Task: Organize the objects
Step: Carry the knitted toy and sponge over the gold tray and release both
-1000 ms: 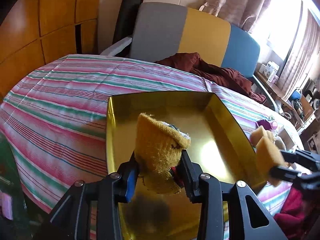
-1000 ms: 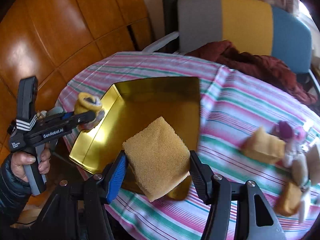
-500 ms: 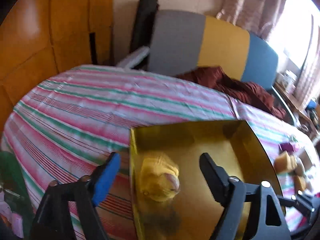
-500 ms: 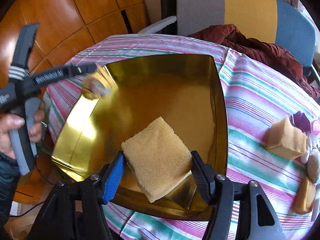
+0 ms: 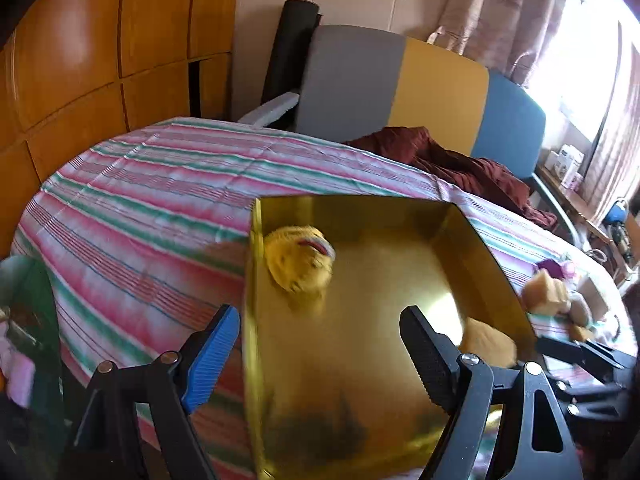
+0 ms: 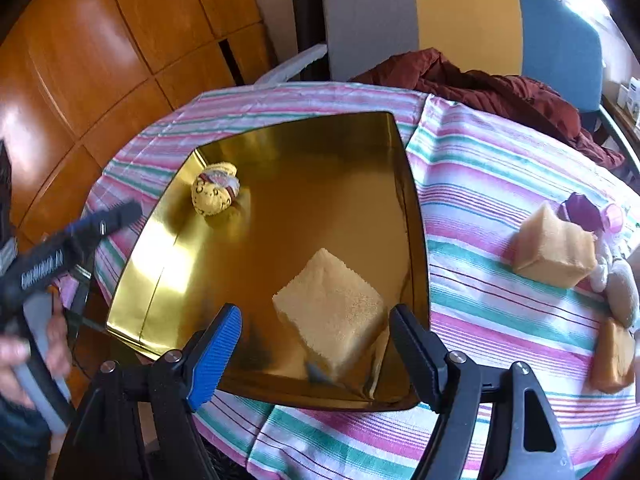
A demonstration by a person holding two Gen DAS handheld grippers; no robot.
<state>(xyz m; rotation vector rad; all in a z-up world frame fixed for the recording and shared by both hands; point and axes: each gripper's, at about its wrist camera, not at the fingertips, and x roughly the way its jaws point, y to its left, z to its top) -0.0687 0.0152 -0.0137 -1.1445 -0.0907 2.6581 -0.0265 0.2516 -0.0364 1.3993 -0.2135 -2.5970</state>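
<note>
A gold tray (image 6: pixel 340 152) sits on the striped tablecloth (image 6: pixel 500 168). A rolled yellow sock (image 5: pixel 298 262) lies loose in the tray's far left corner, the same sock (image 6: pixel 214 192) showing in the right wrist view. My left gripper (image 5: pixel 320 320) hangs open over the tray's near left edge, nothing between its fingers. A yellow sponge (image 6: pixel 332 312) rests on the tray floor between the jaws of my right gripper (image 6: pixel 316 316). Those jaws are opening and the blue pad (image 6: pixel 224 340) stands clear of the sponge.
More sponges (image 6: pixel 552 252) (image 6: pixel 612 360) and a purple item (image 6: pixel 584 208) lie on the cloth to the right. A maroon garment (image 6: pixel 480 88) drapes over a grey, yellow and blue chair (image 6: pixel 460 16) behind. Wooden panels (image 6: pixel 100 60) stand at the left. A hand (image 6: pixel 24 352) holds the left gripper.
The left gripper opened and let the sock drop into the tray, then drew back. The right gripper sank, set the sponge on the tray floor and spread its jaws.
</note>
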